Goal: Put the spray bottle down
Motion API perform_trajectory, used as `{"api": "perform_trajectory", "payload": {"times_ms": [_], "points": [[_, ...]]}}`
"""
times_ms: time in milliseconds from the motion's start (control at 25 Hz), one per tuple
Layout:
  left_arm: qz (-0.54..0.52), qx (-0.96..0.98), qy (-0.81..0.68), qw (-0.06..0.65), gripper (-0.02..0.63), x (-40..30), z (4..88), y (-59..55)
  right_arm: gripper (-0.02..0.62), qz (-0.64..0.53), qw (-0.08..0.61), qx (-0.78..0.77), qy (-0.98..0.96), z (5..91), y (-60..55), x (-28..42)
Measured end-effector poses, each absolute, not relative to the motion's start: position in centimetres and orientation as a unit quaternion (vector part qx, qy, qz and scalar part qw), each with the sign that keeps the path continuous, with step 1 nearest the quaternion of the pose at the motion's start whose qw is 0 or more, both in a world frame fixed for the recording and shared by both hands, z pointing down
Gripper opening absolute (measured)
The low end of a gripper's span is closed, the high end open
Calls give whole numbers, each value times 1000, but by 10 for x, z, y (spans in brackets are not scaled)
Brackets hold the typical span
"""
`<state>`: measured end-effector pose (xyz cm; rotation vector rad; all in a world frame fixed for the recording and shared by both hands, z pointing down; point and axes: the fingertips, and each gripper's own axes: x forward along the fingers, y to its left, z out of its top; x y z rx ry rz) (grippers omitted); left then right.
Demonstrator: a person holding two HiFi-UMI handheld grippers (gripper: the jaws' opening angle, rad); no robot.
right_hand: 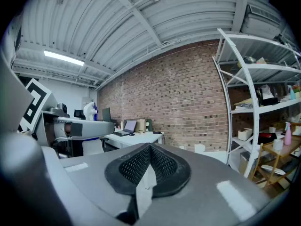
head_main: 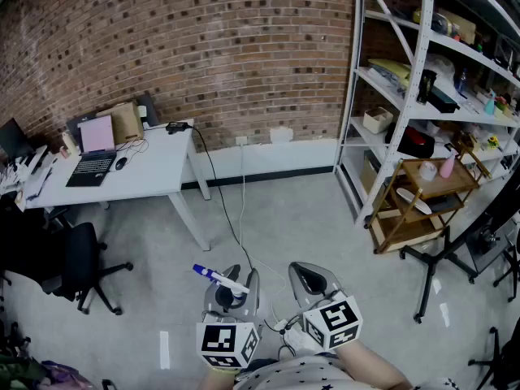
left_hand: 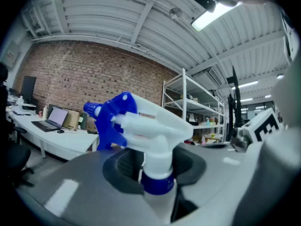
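Note:
The spray bottle (left_hand: 151, 126) is white with a blue trigger head and a blue collar. It stands upright between the jaws of my left gripper (left_hand: 157, 175), which is shut on its neck. In the head view the spray bottle's head (head_main: 218, 278) juts left above my left gripper (head_main: 234, 289), held in the air over the floor. My right gripper (head_main: 313, 281) hangs just to the right of it, apart from the bottle. In the right gripper view my right gripper (right_hand: 149, 169) is shut with nothing between its pads, and the spray bottle (right_hand: 89, 110) shows at far left.
A white desk (head_main: 154, 173) with a laptop (head_main: 93, 165) stands against the brick wall at the left, with a black office chair (head_main: 77, 266) in front. Metal shelving (head_main: 422, 80) and a wooden cart (head_main: 426, 197) fill the right. A cable (head_main: 236, 226) runs across the floor.

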<state>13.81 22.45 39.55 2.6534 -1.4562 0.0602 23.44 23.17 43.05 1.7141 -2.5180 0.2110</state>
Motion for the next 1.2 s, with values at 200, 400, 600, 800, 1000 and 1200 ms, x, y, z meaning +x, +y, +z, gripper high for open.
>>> {"api": "perform_trajectory", "payload": {"times_ms": [200,400,600,800,1000,1200], "points": [[17,851,-521,62,129,113,402,217,-2,68,41,533,-843,433,219,216],[16,815,-574,75,129,75,406,212,-2,74,46,495,-865,435,203,188],[17,783,-616,83,129,31,413,196,-2,77,59,460,-882,444,180,153],[14,767,-635,89,129,-11,422,160,-2,81,68,434,-895,456,138,109],[3,762,-643,78,129,-64,412,97,-2,72,76,418,-903,455,83,55],[-3,768,-638,59,129,-108,401,37,-2,57,71,419,-903,443,20,6]]}}
